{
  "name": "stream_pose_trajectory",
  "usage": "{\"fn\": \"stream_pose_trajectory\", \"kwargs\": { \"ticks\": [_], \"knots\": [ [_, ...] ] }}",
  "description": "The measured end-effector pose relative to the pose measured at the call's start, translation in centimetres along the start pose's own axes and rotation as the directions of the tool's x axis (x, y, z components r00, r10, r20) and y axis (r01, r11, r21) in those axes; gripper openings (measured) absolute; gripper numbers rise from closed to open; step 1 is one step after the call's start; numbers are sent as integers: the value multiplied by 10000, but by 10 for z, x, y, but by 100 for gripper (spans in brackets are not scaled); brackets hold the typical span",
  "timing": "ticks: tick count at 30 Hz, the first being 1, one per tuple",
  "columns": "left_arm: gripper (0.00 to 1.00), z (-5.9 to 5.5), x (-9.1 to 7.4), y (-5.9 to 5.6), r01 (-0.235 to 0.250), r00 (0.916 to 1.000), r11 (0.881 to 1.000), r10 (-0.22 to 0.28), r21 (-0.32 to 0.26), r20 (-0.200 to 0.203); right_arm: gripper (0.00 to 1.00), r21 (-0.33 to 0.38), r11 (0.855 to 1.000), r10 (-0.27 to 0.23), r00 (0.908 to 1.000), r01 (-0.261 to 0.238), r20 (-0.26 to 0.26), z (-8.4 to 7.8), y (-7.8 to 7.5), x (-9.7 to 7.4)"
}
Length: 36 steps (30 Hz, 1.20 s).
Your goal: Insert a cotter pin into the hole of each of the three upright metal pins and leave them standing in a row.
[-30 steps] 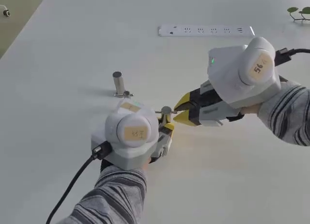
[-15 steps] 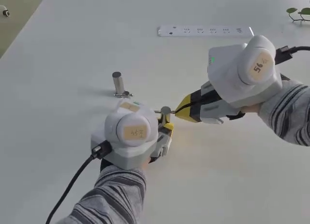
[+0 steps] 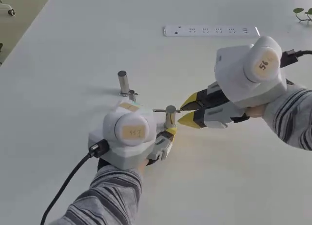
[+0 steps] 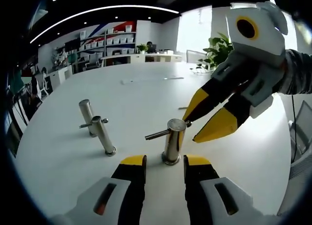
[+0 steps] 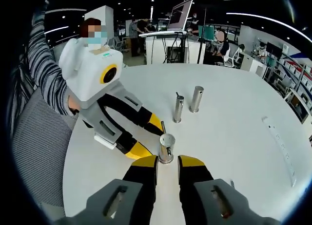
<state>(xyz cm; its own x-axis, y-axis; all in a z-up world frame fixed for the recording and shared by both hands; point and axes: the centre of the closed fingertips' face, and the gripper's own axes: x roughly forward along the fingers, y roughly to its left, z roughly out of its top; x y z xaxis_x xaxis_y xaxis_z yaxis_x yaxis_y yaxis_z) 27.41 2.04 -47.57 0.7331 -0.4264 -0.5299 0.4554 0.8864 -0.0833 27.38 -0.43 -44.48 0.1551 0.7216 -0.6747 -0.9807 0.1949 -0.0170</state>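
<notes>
While the left claw (image 4: 165,161) sits open and low on the white tabletop (image 3: 73,49), its yellow-tipped jaws stand to either side of the foot of the nearest pin (image 4: 174,137), without visibly clamping it. That pin stands upright. A cotter pin (image 4: 155,134) runs through the hole near its top, the long end jutting out on the side away from the right claw (image 3: 182,114). The right claw is open too, its jaws spread and their tips just beside the pin's head. Whether a tip touches the cotter pin's short end I cannot tell. Two more pins stand upright near by, farther from the person. The second pin (image 4: 103,136) has a second cotter pin (image 4: 92,123) crosswise through its top, and the third pin (image 4: 87,115) stands just behind it. A power strip (image 3: 209,30) lies well apart, toward the far side of the tabletop.
</notes>
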Motion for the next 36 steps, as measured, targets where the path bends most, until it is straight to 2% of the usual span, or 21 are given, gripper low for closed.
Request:
{"fn": "stream_pose_trajectory", "kwargs": {
  "ticks": [7,15,18,27,36],
  "knots": [
    [43,7,-9,-3,343,9989,9994,-346,81,322,18,812,9967,-9,9986,-34,529,12,-1,3],
    [57,13,-17,-2,634,9965,9979,-628,-93,544,17,1082,9940,111,9982,-175,592,13,1,12],
    [63,15,-20,-3,752,9953,9972,-751,2,608,16,1025,9946,73,9983,-131,570,14,2,15],
    [70,17,-29,0,839,9943,9963,-826,-167,672,10,1079,9940,121,9983,-183,577,14,4,19],
    [78,18,-39,5,823,9940,9965,-809,-160,738,9,963,9952,149,9985,-200,534,15,4,20]
  ]
}}
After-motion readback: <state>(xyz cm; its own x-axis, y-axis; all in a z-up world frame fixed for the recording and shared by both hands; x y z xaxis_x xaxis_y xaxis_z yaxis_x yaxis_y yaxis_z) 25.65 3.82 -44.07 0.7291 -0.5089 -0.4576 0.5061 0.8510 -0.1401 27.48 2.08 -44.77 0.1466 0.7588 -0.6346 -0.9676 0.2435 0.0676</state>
